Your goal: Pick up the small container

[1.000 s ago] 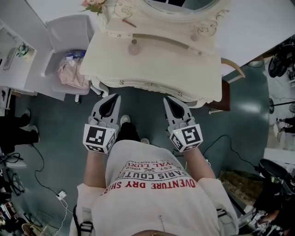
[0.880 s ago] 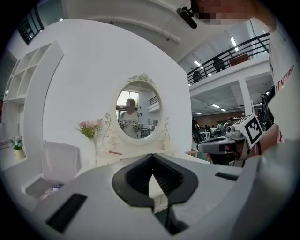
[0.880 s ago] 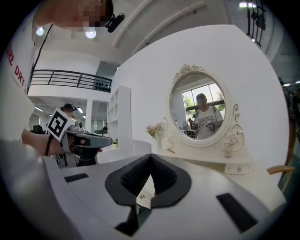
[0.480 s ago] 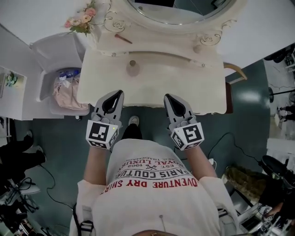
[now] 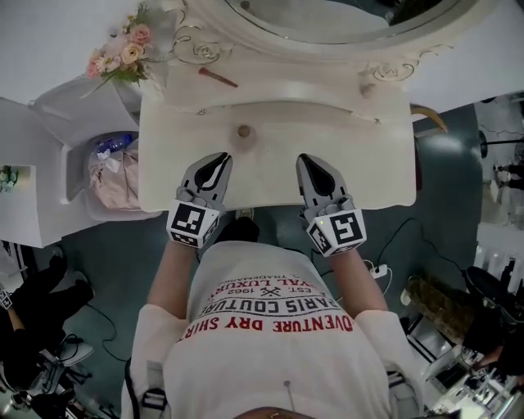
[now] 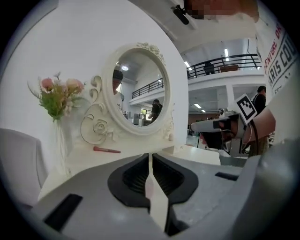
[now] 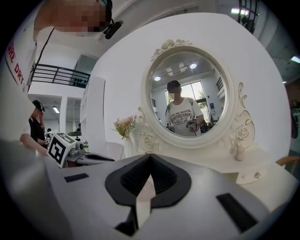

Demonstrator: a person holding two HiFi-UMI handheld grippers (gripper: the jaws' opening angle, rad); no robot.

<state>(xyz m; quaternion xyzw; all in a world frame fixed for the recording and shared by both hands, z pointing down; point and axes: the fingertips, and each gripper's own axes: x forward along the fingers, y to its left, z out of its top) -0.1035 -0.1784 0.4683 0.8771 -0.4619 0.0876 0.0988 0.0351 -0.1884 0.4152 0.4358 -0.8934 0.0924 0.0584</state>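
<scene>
The left gripper (image 5: 219, 158) and right gripper (image 5: 307, 159), both clenched on nothing, are moving in over the dresser's (image 5: 344, 139) front edge, nearing the container (image 5: 243, 131) sitting mid-dresser, so the reach is likely just starting.

We see a cream table (image 5: 344, 139) with a carved oval mirror (image 5: 327, 20) rising at its back. A bunch of pink flowers (image 5: 123, 56) stands at its left rear corner, and a slim red stick (image 5: 217, 77) lies on the raised ledge just below the mirror frame. Just beside the table, on its left, we find a white chair (image 5: 78, 102) with a pink bundle (image 5: 110, 176) on its seat, and a dark teal floor (image 5: 115, 254) under all of it.
</scene>
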